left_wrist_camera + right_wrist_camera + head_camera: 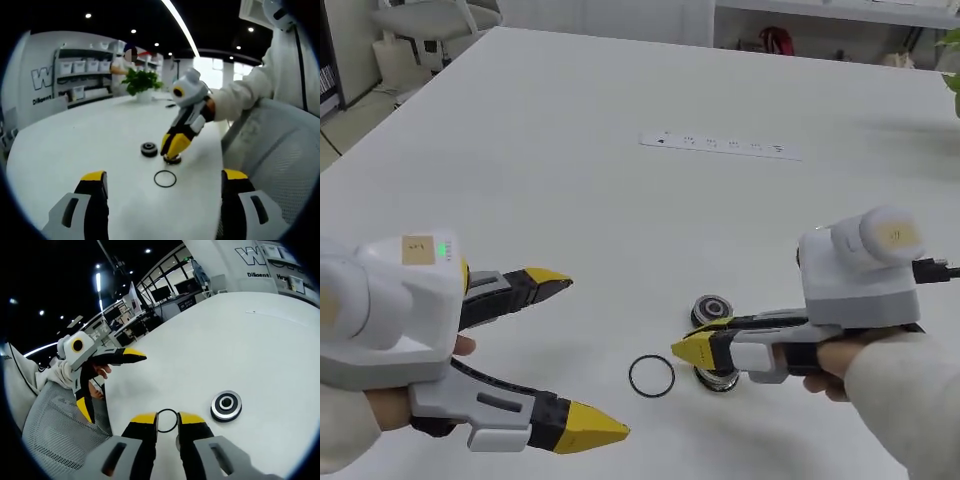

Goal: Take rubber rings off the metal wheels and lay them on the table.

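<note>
Partly readable wall lettering point(260, 274): "Diligen". On the surface point(620, 200), near right: two wheels point(711, 309), one loose ring point(651, 376) just left. Left hand-held gripper point(592, 356) wide apart; right hand-held gripper point(685, 350) nearly together at nearer wheel point(719, 381), grip unclear.

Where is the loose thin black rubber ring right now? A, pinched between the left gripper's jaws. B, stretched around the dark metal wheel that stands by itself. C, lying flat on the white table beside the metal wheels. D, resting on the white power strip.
C: the thin black rubber ring lies flat on the white table, with the left gripper open and apart from it.
</note>
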`<control>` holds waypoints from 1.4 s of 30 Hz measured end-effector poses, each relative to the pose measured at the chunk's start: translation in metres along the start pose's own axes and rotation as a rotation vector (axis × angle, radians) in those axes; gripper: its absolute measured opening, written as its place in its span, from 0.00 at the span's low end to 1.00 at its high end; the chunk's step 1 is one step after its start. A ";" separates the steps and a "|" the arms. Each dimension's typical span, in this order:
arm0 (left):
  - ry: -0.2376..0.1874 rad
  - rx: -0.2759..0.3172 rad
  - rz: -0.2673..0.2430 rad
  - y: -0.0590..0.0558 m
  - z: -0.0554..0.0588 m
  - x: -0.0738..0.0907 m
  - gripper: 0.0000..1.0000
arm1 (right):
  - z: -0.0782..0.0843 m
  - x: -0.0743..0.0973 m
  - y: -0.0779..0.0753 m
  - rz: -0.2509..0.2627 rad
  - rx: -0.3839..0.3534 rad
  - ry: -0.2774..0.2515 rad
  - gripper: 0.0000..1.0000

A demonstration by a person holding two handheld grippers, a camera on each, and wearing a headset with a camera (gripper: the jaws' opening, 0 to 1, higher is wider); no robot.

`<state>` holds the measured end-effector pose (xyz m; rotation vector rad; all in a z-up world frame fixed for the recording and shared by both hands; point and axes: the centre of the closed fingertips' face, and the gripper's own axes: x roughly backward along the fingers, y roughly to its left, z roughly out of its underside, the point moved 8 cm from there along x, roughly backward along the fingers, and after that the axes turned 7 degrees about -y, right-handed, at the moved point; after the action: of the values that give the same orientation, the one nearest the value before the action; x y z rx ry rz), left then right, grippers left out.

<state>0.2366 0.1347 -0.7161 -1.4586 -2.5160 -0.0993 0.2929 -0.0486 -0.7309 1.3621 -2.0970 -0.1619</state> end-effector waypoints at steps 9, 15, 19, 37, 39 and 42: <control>0.004 0.003 0.001 0.000 0.001 0.000 0.95 | -0.014 0.012 -0.007 0.030 0.057 -0.043 0.15; 0.008 0.005 0.005 0.000 0.001 0.000 0.95 | -0.025 0.022 -0.011 0.052 0.096 -0.081 0.16; 0.009 0.006 0.005 0.000 0.002 0.000 0.95 | -0.032 0.029 -0.012 0.063 0.101 -0.113 0.16; -0.050 0.047 0.016 0.001 -0.011 -0.001 0.95 | -0.044 0.061 -0.028 0.105 0.063 -0.242 0.19; -0.062 0.049 0.011 0.004 -0.016 0.001 0.94 | -0.044 0.063 -0.030 0.110 0.059 -0.245 0.19; -0.066 0.043 0.006 0.006 -0.021 0.002 0.95 | -0.043 0.064 -0.032 0.116 0.052 -0.249 0.19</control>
<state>0.2449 0.1357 -0.6956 -1.4767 -2.5487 0.0047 0.3249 -0.1089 -0.6821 1.3019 -2.3955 -0.2411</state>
